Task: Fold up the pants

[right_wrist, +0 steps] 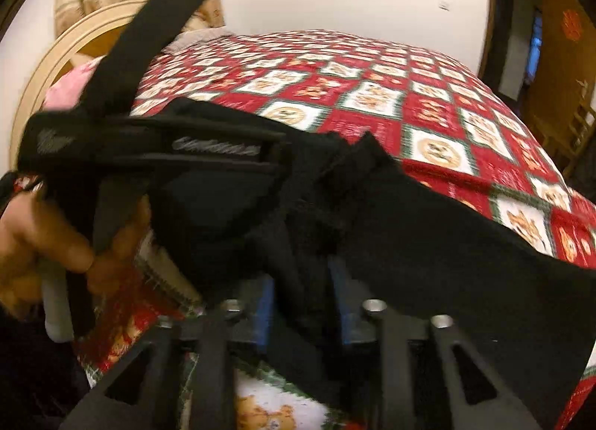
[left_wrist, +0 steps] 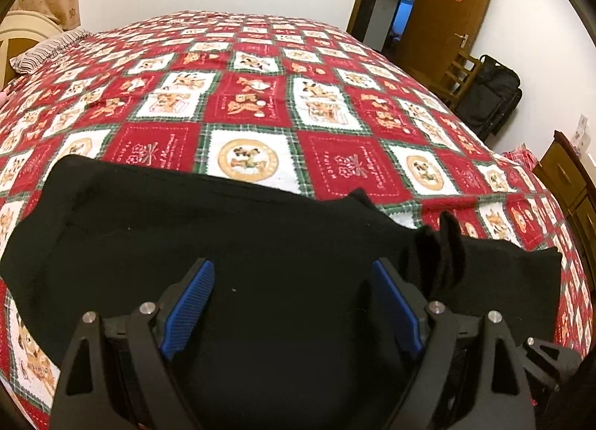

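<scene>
Black pants (left_wrist: 186, 228) lie spread across the near part of a red, white and green patterned bedspread (left_wrist: 246, 106). My left gripper (left_wrist: 292, 266) hovers just above them, its blue pads (left_wrist: 190, 303) wide apart and open, with only flat cloth below. A bunched ridge of cloth (left_wrist: 443, 243) stands up to its right. In the right wrist view, which is blurred, my right gripper (right_wrist: 301, 273) has its pads standing apart with a fold of the pants (right_wrist: 447, 262) between them. They do not appear to press on it. A hand (right_wrist: 56, 243) holds the other gripper's body (right_wrist: 149, 154) at the left.
A striped pillow (left_wrist: 48, 50) and a cream headboard (right_wrist: 74, 57) are at the bed's far left. Right of the bed stand a wooden door (left_wrist: 447, 20), a wooden chair (left_wrist: 458, 76), a black bag (left_wrist: 491, 94) and a brown dresser (left_wrist: 570, 176).
</scene>
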A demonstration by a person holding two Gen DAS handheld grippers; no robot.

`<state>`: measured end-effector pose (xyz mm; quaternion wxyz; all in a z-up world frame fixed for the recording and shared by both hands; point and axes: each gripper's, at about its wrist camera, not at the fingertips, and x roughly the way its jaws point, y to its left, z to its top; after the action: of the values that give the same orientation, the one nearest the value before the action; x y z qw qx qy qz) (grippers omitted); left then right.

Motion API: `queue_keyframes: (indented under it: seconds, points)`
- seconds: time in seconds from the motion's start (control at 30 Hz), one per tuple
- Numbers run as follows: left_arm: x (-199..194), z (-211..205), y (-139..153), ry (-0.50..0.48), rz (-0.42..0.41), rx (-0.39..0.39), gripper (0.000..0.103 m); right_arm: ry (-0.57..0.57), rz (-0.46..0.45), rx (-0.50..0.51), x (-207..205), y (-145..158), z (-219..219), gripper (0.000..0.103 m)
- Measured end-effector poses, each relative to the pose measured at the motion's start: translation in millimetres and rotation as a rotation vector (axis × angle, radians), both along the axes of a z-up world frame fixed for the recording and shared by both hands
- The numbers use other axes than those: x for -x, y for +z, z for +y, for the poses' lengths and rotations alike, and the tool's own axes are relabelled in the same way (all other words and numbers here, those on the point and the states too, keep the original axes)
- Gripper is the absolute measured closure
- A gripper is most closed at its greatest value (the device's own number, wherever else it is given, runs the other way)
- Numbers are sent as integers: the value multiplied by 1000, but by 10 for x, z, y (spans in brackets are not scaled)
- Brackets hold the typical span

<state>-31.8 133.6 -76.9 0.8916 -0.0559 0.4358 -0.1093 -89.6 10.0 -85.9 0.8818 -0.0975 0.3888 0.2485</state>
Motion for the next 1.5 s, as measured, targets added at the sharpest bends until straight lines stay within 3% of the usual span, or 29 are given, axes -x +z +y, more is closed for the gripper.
queue_keyframes:
  seconds: [0.03, 0.17, 0.27, 0.3, 0.4, 0.5, 0.57, 0.67, 0.83, 0.97, 1.07, 1.1, 1.17, 1.23, 1.33, 1.4, 1.47, 1.5]
  points:
    - [-5, 7, -1, 2, 0, -5, 15, 12, -2, 6, 29, 6, 20, 47]
    - [-41, 88, 14, 27, 1, -10, 15, 87, 2, 16, 161, 36, 69, 45]
    - [-54, 134, 61, 49, -2, -3, 15, 99, -6, -171, 232, 341, -271, 45]
    - [-40, 126, 92, 45, -9, -1, 15, 63, -27, -209, 230, 434, -415, 46]
    - [36, 5, 186, -6, -37, -14, 15, -146, -68, -264, 120, 647, -1091, 67]
    - [108, -155, 218, -64, -49, 7, 14, -392, -57, -213, -19, 631, -1817, 67]
    - [113, -226, 201, -88, -37, 31, 14, -507, 9, -202, -85, 543, -2198, 67]
    - [138, -335, 177, -114, -29, 48, 14, -570, 59, -229, -135, 429, -2443, 67]
    - [127, -487, 152, -140, 3, 69, 14, -558, 130, -299, -308, 256, -2422, 67]
    - [130, -609, 65, -144, 38, 47, 14, -600, 116, -270, -334, 212, -2432, 67]
    - [163, -676, -13, -160, 63, 47, 14, -590, 55, -236, -285, 309, -2437, 67]
    - [177, -715, -39, -164, 59, 21, 14, -572, 45, -225, -296, 336, -2412, 68]
    - [218, -806, -54, -176, 33, -55, 14, -525, 0, -194, -302, 407, -2303, 80]
    - [244, -855, -54, -181, 20, -89, 14, -478, -7, -170, -325, 420, -2206, 81]
    - [243, -824, -55, -173, 23, -76, 14, -469, 71, -172, -437, 252, -2206, 81]
    - [248, -802, -57, -167, 24, -70, 14, -518, 141, -166, -541, 70, -2326, 88]
    - [267, -813, -61, -169, 22, -83, 13, -520, 159, -268, -579, 28, -2473, 90]
    - [274, -830, -67, -170, 20, -90, 12, -522, 163, -268, -591, 35, -2473, 91]
